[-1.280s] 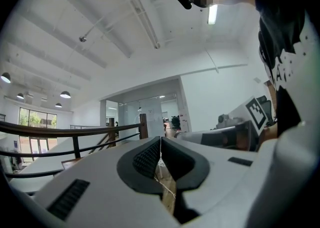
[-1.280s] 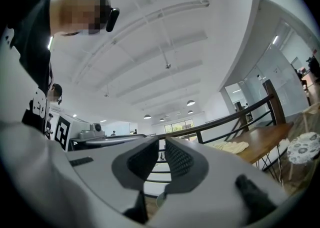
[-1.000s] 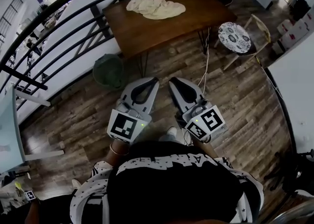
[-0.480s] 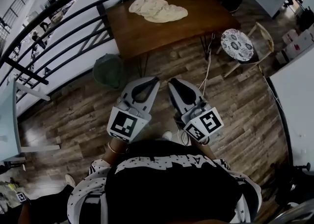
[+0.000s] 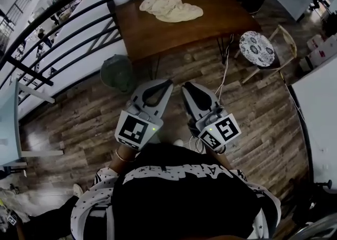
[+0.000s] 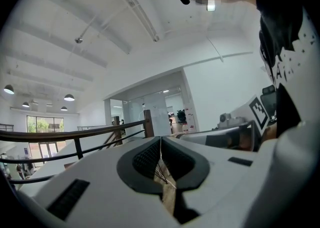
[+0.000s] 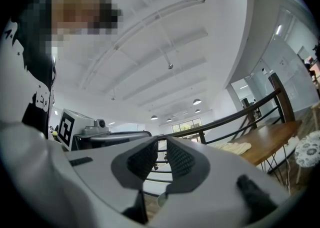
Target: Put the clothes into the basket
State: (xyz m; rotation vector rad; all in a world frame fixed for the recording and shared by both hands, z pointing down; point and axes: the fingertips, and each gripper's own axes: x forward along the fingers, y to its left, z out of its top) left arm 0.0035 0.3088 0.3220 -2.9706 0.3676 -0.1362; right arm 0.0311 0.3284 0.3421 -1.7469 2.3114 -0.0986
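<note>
At the surface's (image 5: 210,20) far edge lie the clothes (image 5: 171,8); left tongs (image 5: 168,82) and right tongs (image 5: 185,85), closed and empty, should open first.

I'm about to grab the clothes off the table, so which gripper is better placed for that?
Left, narrowly: the left gripper and right gripper are equally far from the clothes on the table, but the basket stands on the left.

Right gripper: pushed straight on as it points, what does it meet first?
Likely the black railing, seen straight past the right gripper's tips; the wooden table sits off to the right. Depth is unclear.
</note>
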